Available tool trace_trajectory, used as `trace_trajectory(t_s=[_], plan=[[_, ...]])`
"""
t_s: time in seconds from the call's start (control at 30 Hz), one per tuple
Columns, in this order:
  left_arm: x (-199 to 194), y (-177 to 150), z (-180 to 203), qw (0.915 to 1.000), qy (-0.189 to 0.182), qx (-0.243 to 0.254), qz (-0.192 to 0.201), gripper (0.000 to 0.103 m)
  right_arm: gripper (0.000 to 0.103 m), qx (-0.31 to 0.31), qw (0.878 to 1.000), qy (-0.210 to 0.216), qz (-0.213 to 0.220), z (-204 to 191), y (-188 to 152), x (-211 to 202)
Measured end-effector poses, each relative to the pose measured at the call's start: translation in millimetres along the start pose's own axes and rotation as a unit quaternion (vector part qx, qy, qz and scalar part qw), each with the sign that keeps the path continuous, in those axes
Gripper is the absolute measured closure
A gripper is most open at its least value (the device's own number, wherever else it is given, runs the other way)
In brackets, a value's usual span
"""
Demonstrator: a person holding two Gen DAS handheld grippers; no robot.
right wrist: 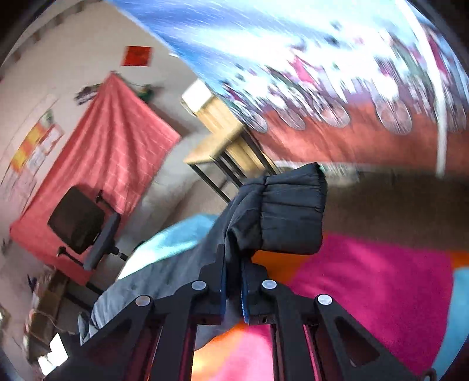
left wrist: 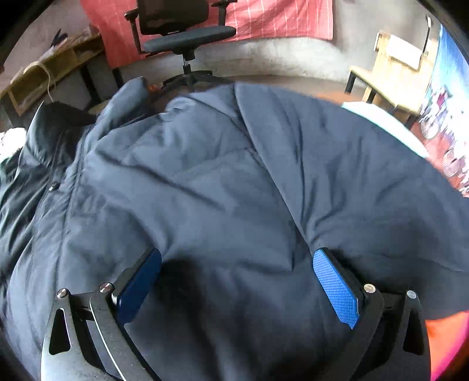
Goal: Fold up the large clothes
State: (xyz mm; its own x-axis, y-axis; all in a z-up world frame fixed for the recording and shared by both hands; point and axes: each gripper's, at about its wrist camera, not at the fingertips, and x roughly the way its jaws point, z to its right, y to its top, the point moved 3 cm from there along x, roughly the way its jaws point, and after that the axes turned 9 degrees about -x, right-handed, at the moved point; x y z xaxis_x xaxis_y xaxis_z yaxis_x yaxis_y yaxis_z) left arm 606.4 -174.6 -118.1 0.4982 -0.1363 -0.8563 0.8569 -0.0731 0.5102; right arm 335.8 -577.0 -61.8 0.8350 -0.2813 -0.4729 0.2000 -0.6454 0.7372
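Observation:
A large dark navy padded jacket (left wrist: pixel 222 175) lies spread out and fills most of the left wrist view. My left gripper (left wrist: pixel 237 258) stands open low over it, blue pads wide apart and tips against the puffy fabric, with nothing pinched between them. In the right wrist view my right gripper (right wrist: pixel 233 263) is shut on the jacket's sleeve just behind its dark elastic cuff (right wrist: pixel 290 211). The cuff sticks up past the fingertips, lifted off the surface. The rest of the sleeve (right wrist: pixel 164 272) trails down to the left.
The jacket rests on a bright pink, orange and blue cover (right wrist: pixel 375 293). A black office chair (left wrist: pixel 184 35) stands beyond it before a red cloth (left wrist: pixel 278 17). A wooden table (left wrist: pixel 390 70) stands at the right, a low wooden shelf (left wrist: pixel 49 73) at the left.

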Motion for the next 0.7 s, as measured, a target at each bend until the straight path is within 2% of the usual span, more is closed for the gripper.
trace_trajectory(t_s=[0.1,0.13,0.2,0.27,0.3,0.37,0.43,0.53,0.63,0.7], plan=[[-36.4,-3.5,-30.6,0.9997,-0.019,-0.015,0.003,0.001,0.095,-0.054,0.998,0.02,0.03,-43.7,16.7,-21.5],[-49.6,-4.1,-45.5,0.9996,-0.022,-0.019,0.007,0.001,0.095,-0.081,0.995,0.034,0.045,-68.9,22.9,-31.7],[-77.5,-2.6,-77.9,0.9994,-0.017,-0.026,0.017,0.001,0.095,-0.113,0.99,0.054,0.058,-107.3,27.7,-42.7],[-104.2,-7.7,-112.1,0.9981,-0.011,-0.04,0.046,0.001,0.095,-0.15,0.983,0.085,0.068,-157.4,26.6,-57.4],[-118.9,-19.6,-114.2,0.9978,-0.005,-0.043,0.05,0.001,0.095,-0.164,0.979,0.095,0.07,-174.2,23.6,-61.6],[-144.7,-36.5,-149.8,0.997,0.011,-0.049,0.058,0.001,0.095,-0.205,0.969,0.121,0.073,-227.4,9.8,-74.9],[-164.0,-54.2,-167.5,0.9958,0.027,-0.056,0.067,0.001,0.095,-0.241,0.958,0.14,0.069,-271.0,-8.9,-82.8],[-189.9,-79.4,-208.8,0.9925,0.054,-0.07,0.085,0.001,0.095,-0.291,0.94,0.168,0.055,-323.6,-41.5,-89.7],[-204.6,-97.8,-233.9,0.989,0.057,-0.094,0.1,0.001,0.095,-0.347,0.916,0.196,0.034,-376.4,-84.4,-97.1],[-215.1,-110.2,-252.5,0.9859,0.055,-0.115,0.108,0.001,0.095,-0.377,0.901,0.211,0.021,-397.1,-109.6,-97.5]])
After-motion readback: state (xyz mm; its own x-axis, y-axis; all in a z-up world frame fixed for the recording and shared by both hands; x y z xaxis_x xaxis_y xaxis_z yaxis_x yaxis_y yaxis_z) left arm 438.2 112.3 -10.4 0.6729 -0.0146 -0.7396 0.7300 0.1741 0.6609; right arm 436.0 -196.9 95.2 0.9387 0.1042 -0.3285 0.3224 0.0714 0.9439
